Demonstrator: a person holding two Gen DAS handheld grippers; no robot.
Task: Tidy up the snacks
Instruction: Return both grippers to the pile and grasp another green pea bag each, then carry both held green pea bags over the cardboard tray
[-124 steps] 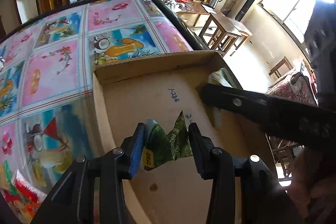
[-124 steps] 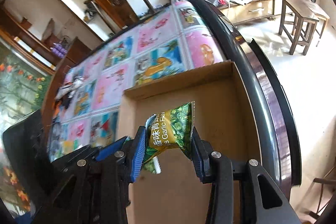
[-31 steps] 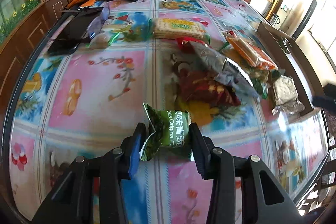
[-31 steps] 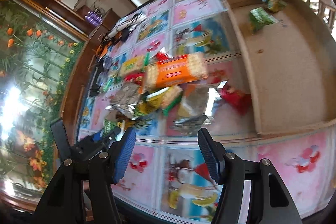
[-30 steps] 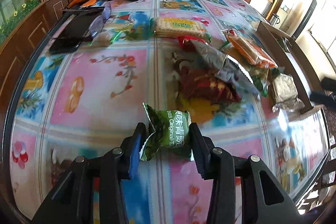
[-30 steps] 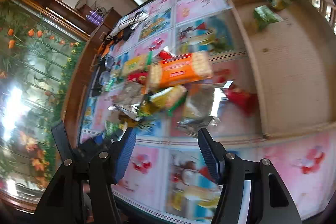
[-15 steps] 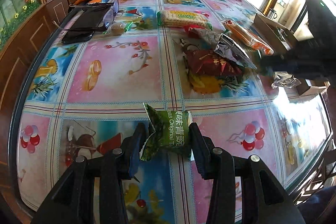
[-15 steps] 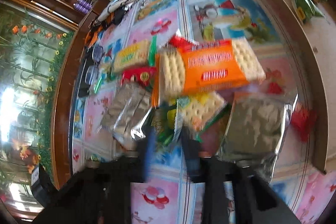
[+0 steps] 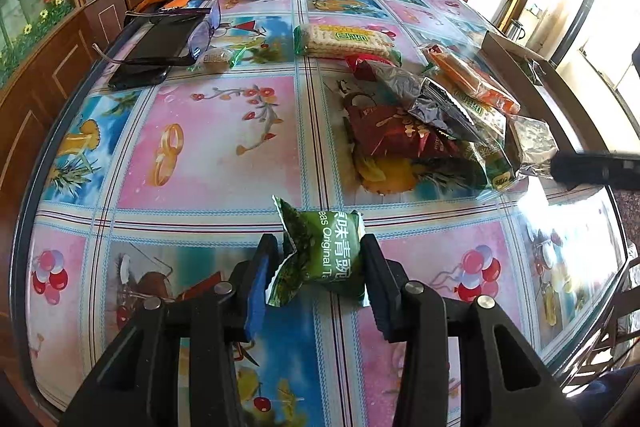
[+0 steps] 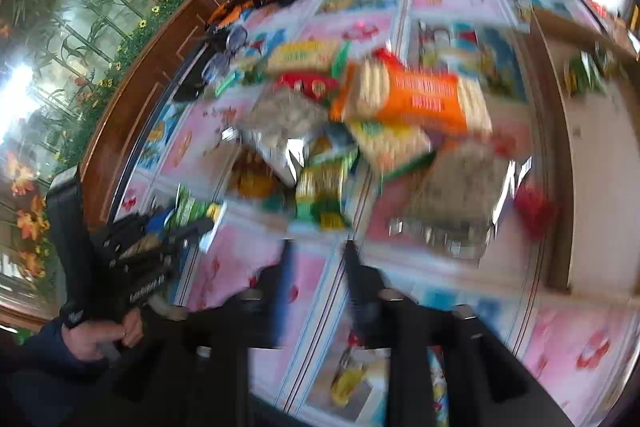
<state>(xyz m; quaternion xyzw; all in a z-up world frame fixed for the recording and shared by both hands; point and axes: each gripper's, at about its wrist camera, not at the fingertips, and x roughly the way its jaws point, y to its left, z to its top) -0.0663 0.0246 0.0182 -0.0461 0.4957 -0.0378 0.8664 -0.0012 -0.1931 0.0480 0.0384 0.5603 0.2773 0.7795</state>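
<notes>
My left gripper (image 9: pixel 318 263) is shut on a small green pea packet (image 9: pixel 324 255) and holds it above the near part of the table. It also shows in the right wrist view (image 10: pixel 188 215), at the left. My right gripper (image 10: pixel 316 259) is open and empty, its view blurred, just short of a pile of snacks: an orange cracker pack (image 10: pixel 416 95), a yellow-green packet (image 10: pixel 324 187) and silver bags (image 10: pixel 456 187). In the left wrist view the pile holds a dark red bag (image 9: pixel 400 135) and a silver bag (image 9: pixel 428 103). One right finger (image 9: pixel 592 169) reaches in from the right.
A cardboard box (image 10: pixel 592 147) lies at the table's right end, with green packets (image 10: pixel 584 71) in it. A green cracker pack (image 9: pixel 344 41), a phone (image 9: pixel 156 47) and glasses (image 9: pixel 200 35) lie at the far left. The table edge (image 9: pixel 24 227) curves close by.
Both green packets went from over the box; the left one is held again over the near table. My right gripper, open, has moved in close to the snack pile.
</notes>
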